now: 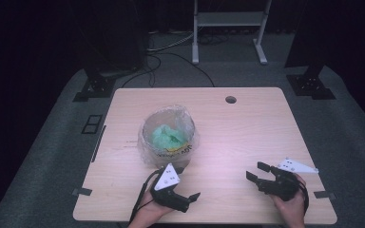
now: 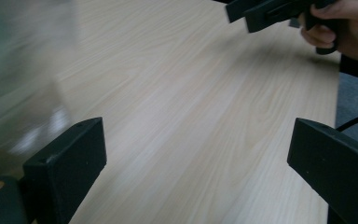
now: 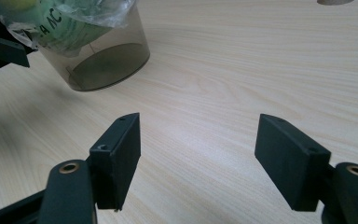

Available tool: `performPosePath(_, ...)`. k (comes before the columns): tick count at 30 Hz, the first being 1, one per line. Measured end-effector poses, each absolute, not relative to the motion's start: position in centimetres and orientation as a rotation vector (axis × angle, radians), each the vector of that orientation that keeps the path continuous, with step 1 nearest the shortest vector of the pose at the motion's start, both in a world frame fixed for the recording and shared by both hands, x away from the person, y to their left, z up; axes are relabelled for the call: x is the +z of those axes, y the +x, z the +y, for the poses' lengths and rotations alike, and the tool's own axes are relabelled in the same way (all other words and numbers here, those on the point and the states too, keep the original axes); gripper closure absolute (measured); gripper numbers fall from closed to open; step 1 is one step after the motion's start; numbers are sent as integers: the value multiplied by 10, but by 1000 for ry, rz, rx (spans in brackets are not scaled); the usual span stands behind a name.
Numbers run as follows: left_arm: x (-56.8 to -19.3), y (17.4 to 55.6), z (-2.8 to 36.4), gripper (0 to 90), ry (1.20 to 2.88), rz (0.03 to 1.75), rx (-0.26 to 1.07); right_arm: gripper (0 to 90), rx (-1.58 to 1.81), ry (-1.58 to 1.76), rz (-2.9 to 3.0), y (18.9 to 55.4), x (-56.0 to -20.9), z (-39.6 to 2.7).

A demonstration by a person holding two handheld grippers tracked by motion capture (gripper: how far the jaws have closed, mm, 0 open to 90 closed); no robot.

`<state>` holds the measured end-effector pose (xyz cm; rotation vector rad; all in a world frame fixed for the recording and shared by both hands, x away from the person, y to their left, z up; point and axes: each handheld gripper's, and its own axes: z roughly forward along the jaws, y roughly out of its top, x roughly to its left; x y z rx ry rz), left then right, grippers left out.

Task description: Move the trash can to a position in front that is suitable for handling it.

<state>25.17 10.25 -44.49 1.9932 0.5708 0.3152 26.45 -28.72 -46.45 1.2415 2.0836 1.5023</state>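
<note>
Near the middle of the wooden surface stands a clear plastic tub lined with a thin bag, green stuff inside. Just in front of it, close to the near edge, the left gripper has its jaws spread wide with nothing between them. Well apart to the right, the right gripper points toward the tub, jaws likewise wide and empty.
</note>
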Motion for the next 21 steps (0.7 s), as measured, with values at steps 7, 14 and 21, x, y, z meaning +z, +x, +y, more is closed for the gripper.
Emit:
performPosePath(7, -444, 250, 135, 33, 2005, 636, 377, 304, 1499, 1241, 2091, 265, -465, -284)
performPosePath(14, -443, 250, 158, 34, 2002, 688, 432, 304, 1502, 1242, 2090, 265, -465, -282)
performPosePath(21, -445, 257, 171, 34, 1999, 739, 468, 305, 1500, 1235, 2095, 265, -465, -281)
